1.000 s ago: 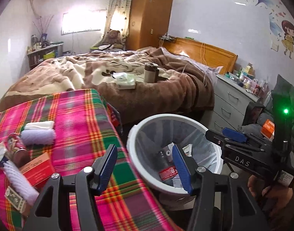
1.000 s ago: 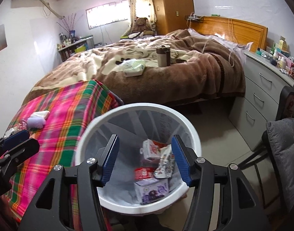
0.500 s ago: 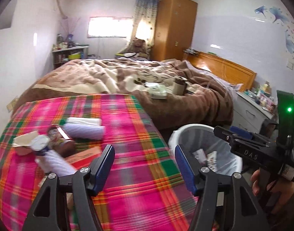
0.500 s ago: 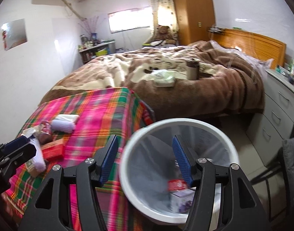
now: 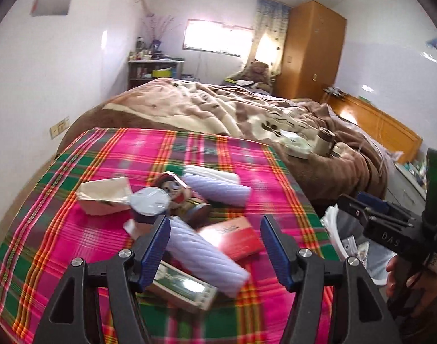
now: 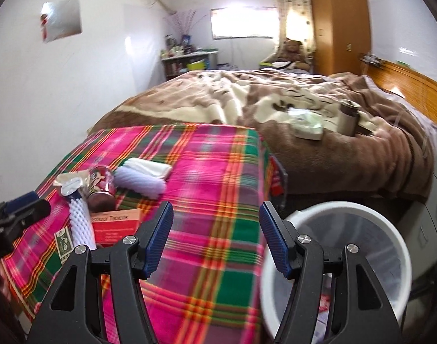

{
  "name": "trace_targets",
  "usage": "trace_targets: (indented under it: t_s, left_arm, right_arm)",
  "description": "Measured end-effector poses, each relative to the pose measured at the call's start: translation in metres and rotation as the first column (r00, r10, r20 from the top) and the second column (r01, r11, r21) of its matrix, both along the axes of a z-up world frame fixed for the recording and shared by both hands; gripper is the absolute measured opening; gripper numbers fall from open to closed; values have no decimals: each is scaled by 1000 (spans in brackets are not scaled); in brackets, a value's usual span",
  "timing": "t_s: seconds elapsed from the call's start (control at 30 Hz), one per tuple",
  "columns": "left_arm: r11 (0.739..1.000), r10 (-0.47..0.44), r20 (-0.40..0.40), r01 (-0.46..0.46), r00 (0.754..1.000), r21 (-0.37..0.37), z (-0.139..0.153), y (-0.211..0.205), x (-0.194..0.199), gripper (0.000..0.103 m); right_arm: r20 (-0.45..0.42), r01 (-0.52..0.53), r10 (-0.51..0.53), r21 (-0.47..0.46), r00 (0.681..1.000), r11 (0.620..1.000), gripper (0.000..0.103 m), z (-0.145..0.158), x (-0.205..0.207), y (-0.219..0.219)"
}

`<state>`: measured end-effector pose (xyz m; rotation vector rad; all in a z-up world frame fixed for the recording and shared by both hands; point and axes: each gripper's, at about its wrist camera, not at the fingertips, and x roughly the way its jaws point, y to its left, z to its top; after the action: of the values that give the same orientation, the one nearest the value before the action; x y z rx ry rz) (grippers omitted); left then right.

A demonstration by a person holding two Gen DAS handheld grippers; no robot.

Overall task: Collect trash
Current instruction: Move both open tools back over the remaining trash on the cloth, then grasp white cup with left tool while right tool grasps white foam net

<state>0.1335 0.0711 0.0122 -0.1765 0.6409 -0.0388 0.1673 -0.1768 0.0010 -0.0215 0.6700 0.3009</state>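
Your left gripper [image 5: 214,246] hangs over the trash pile on the plaid cloth [image 5: 190,154], jaws wide apart w/ nothing between them. Your right gripper [image 6: 215,238] is also spread and empty, above bare cloth, w/ the white bin [image 6: 401,246] just at its right side, beside the table edge.

The trash lies close together: a white foam sleeve [image 5: 204,253] directly under the left jaws, a red tablet box [image 5: 232,238] touching it at the right, a flat green-print box [image 5: 184,286] partly under it, then a round-lid container [image 5: 149,200], a red printed can [image 5: 179,193], a second foam sleeve [image 5: 218,190] and a crumpled wrapper [image 5: 104,193] behind.

I think the step now is to pick the next piece w/ the left. The near sleeve is the easiest, so put one jaw on each long side and close across its width, not along the length. It looks soft, so squeeze gently; it may slip or bend. Go down straight, otherwise the fingertip can push the red box or catch the cloth. Lift first, then carry it to the bin.
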Motion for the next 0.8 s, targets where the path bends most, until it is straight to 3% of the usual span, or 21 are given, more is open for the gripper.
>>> trace_targets:
  t_s: [0.13, 0.33, 0.43, 0.8]
  left_arm:
    - [999, 35, -6, -35, 999, 27, -5, 20, 8, 65]
    - [999, 52, -29, -52, 998, -5, -19, 49, 25, 65]
    - [999, 40, -70, -41, 997, -7, -27, 53, 37, 65]
    - [999, 30, -105, -28, 994, 20, -47, 61, 59, 65]
  right_arm:
    - [-5, -57, 57, -8, 998, 998, 64, -4, 11, 21]
    - [-63, -148, 144, -52, 988, 988, 64, -17, 34, 55]
    - [-87, -172, 165, -73, 982, 982, 64, -25, 45, 68]
    - [-89, -304, 293, -166, 952, 938, 64, -35, 60, 105]
